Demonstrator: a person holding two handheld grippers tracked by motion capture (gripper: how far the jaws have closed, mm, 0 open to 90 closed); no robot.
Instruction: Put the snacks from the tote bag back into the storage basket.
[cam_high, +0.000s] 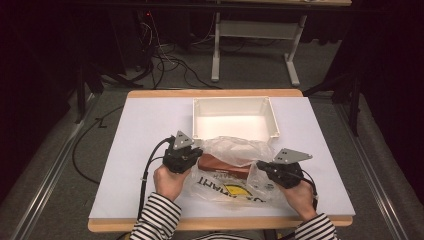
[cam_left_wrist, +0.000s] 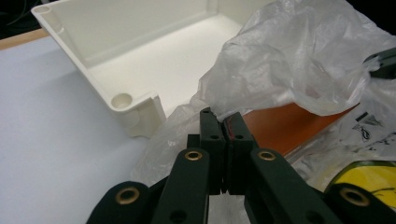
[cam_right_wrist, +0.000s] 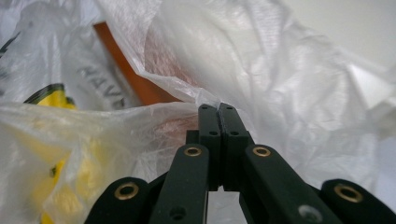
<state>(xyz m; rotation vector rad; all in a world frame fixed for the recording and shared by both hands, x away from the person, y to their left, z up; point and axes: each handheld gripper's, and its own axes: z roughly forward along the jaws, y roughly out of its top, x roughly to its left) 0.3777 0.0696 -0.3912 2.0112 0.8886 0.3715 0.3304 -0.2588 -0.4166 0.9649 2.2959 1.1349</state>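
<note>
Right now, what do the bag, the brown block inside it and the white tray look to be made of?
The bag looks like thin translucent plastic film: crinkled, glossy, printed in black and yellow. The brown block has a flat, matte orange-brown face, possibly cardboard or wood; the film blurs it. The white tray looks like moulded rigid plastic, smooth and slightly shiny, with rounded corner posts.

**Both grippers clamped, hands low at the near edge**

The left hand (cam_high: 169, 181) holds the left gripper (cam_high: 192, 151) pointing forward and slightly inward, jaws pressed together on a fold of the plastic bag (cam_high: 235, 150). The right hand (cam_high: 301, 197) holds the right gripper (cam_high: 260, 165) angled inward toward the left one, jaws likewise closed on the bag's film. Both forearms, in striped sleeves (cam_high: 157, 217), enter from the near side. A cable trails from each gripper.
</note>
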